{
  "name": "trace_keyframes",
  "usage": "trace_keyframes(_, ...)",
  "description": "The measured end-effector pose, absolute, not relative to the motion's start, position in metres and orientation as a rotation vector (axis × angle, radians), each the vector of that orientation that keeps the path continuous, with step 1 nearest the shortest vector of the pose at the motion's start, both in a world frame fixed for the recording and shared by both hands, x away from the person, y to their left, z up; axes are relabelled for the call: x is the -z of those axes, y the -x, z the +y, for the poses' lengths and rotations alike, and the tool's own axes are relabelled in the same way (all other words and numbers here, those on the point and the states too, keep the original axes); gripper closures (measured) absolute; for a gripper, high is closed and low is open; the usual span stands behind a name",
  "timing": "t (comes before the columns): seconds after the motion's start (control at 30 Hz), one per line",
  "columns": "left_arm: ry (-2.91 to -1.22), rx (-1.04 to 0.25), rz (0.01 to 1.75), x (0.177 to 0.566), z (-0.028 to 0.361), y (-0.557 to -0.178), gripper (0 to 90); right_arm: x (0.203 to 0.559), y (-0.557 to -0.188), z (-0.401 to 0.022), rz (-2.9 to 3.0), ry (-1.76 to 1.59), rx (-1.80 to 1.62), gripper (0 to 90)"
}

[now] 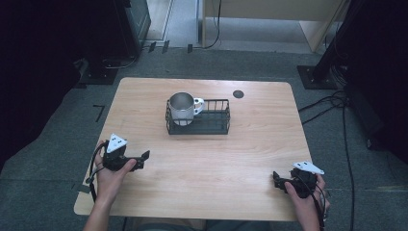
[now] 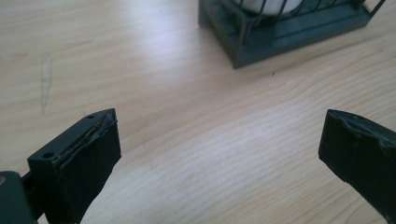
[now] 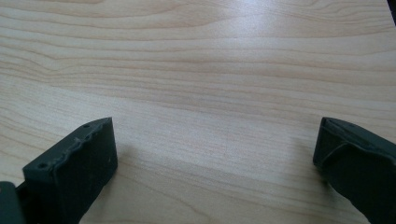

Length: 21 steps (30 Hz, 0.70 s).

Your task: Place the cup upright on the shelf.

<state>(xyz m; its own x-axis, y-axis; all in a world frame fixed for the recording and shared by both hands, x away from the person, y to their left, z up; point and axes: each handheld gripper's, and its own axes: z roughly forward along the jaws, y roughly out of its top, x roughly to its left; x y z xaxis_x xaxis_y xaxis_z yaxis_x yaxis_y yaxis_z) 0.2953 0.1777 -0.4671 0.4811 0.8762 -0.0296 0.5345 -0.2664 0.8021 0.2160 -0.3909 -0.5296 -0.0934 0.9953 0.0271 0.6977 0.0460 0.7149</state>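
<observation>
Left gripper (image 1: 144,159) sits at the near-left of the table (image 1: 240,159), hand (image 1: 111,174) wrapped around it, jaws spread wide and empty. In the left gripper view the jaws frame bare wood, with the basket's (image 2: 285,39) near corner up top, so it's aimed roughly at the target but well apart from it.

Centre, toward the far side: black wire basket (image 1: 211,122) with a metal mug (image 1: 182,108) standing upright in its left end. White handle points right, along the basket's length. Rest of the basket looks empty. A small dark disc (image 1: 238,94) lies on the table behind and to the right of the basket, not touching it.

Right gripper (image 1: 277,180) rests at the near-right edge, also released, nothing between the jaws. Right gripper view: plain tabletop ahead, no object in line.

Read: this looks like the start pose, approach not yet begun. Both grippers are parked near the person, mug untouched in the basket.

Next move, my guess: the left gripper is closer and already pointed that way, so it reaches forward to the mug. Needs to come in over the basket wall, since wires block a low side grasp. Pinch the rim or body from above, lift straight up to clear the wires. The right one could steady the basket's free end if it slides. Risk: smooth metal wall slipping in the pads, or the mug catching the wires on the way out.
</observation>
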Motion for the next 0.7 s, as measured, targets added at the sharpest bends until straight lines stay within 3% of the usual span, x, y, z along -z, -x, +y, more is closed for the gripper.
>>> trace_keyframes(0.53, -2.009, -0.581, 1.313, 0.514, 0.208, -0.273, 0.0, 0.530, -0.216, -0.391, 1.844, -1.698, -0.804, 0.0)
trace_keyframes(0.7, -2.066, -0.658, 1.333, 0.518, 0.200, -0.274, 0.0, 0.530, -0.216, -0.391, 1.844, -1.698, -0.803, 0.0)
